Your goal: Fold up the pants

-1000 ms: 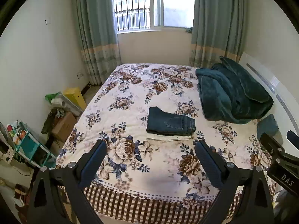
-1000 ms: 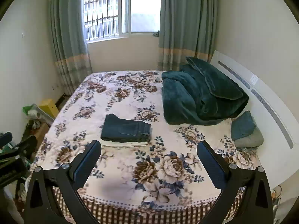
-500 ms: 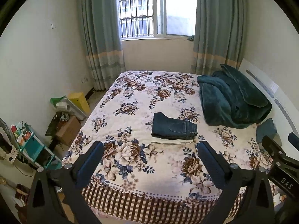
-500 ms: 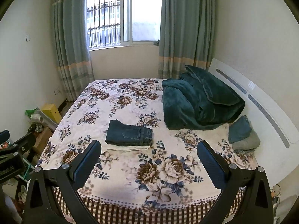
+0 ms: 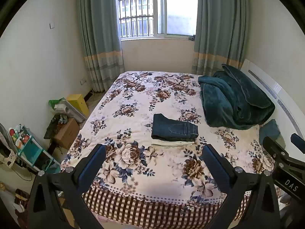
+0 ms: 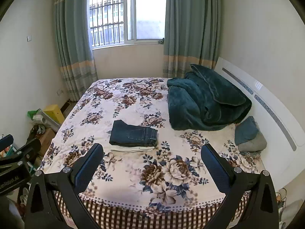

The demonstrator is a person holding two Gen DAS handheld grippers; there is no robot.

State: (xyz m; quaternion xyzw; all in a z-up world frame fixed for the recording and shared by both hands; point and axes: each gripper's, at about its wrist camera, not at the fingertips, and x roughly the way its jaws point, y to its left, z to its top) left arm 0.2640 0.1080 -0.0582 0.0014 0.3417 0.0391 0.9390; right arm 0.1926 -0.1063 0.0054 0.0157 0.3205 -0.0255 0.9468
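Note:
Folded dark blue jeans [image 5: 173, 129] lie in a neat rectangle on top of a folded white garment [image 5: 172, 143] in the middle of the floral bedspread [image 5: 133, 103]. The stack also shows in the right wrist view, jeans [image 6: 133, 134] over white garment [image 6: 131, 148]. My left gripper [image 5: 152, 164] is open and empty, held back above the foot of the bed, well short of the stack. My right gripper [image 6: 152, 164] is open and empty, also back at the foot of the bed. Each gripper shows at the edge of the other's view.
A bunched teal blanket [image 5: 234, 99] and small pillows [image 6: 249, 135] lie at the right by the white headboard [image 6: 266, 103]. Boxes, a yellow bin [image 5: 78, 103] and a teal rack [image 5: 30, 148] crowd the floor at the left. The window and curtains are behind the bed.
Both grippers have pulled back and up from the bed, so the stack looks smaller and more of the room shows. The jeans have not moved. Both stay open.

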